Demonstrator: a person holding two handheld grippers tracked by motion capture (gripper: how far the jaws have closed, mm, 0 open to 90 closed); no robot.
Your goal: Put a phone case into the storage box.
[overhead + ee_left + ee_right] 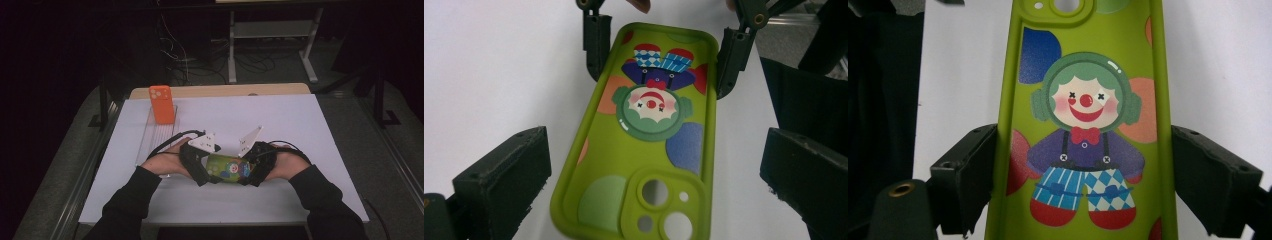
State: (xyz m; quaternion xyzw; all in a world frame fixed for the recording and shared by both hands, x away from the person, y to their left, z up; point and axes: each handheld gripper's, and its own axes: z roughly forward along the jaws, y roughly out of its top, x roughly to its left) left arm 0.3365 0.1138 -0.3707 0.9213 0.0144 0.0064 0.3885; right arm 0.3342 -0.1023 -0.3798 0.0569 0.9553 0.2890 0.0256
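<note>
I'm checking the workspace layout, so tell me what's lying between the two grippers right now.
The green clown phone case lies flat on the white table between the left gripper and the right gripper, seen in the high view.

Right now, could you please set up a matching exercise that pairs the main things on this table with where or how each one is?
Things:
1. green clown-print phone case
2. orange phone case
3. right gripper
4. left gripper

States:
A. upright at the table's far left
B. jaws apart around the case's camera end
C. lying flat between both grippers
D. pads against the case's sides at the clown's-feet end

Pairs: 1-C, 2-A, 3-D, 4-B
</note>
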